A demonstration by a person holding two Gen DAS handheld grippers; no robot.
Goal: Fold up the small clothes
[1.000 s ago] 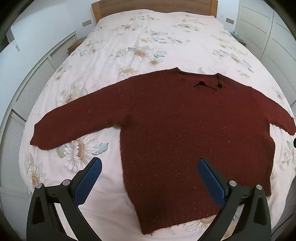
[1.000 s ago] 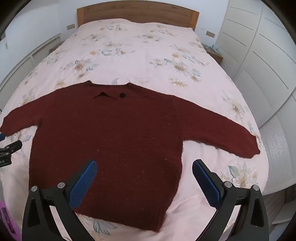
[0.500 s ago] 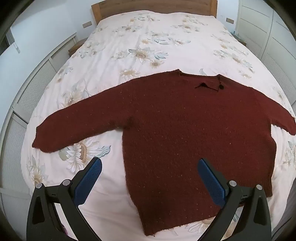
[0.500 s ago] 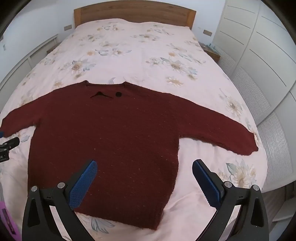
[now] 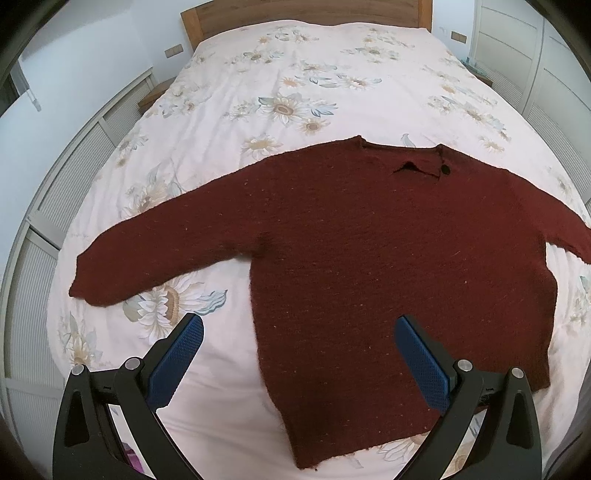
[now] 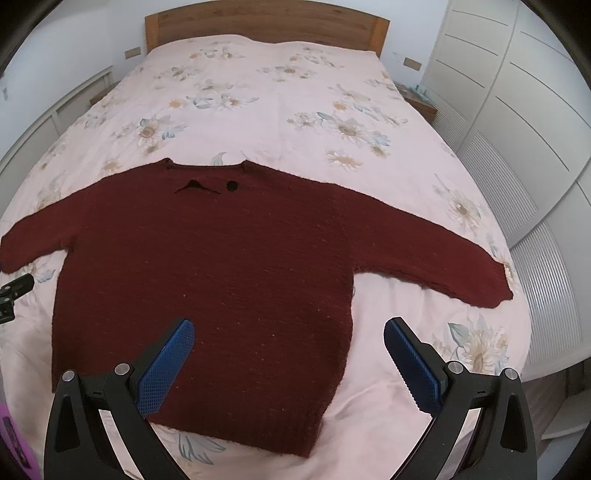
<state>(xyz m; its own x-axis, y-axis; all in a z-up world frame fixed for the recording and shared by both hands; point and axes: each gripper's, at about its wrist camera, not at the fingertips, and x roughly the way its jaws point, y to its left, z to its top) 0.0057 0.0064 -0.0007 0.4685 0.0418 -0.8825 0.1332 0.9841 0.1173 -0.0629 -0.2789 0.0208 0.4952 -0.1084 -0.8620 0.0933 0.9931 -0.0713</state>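
Drawn back slightly from the maroon sweater (image 5: 388, 251), both views now wider. Spread flat near the foot edge of the bed (image 6: 258, 92), sleeves stretched toward the side edges. Left gripper (image 5: 299, 363) spread wide and empty nearest the left sleeve (image 5: 155, 254); right gripper (image 6: 288, 363) likewise, nearest the right sleeve (image 6: 436, 258).

A wide bed with a pale pink bedspread (image 6: 303, 110) printed with cream daisies and grey-blue leaves is filling both views. A plain wooden headboard (image 6: 266, 26) is standing at its far end against a white wall. White panelled wardrobe doors (image 6: 517, 122) are running along one side, and low white slatted cabinet fronts (image 5: 66, 192) are lining the other.
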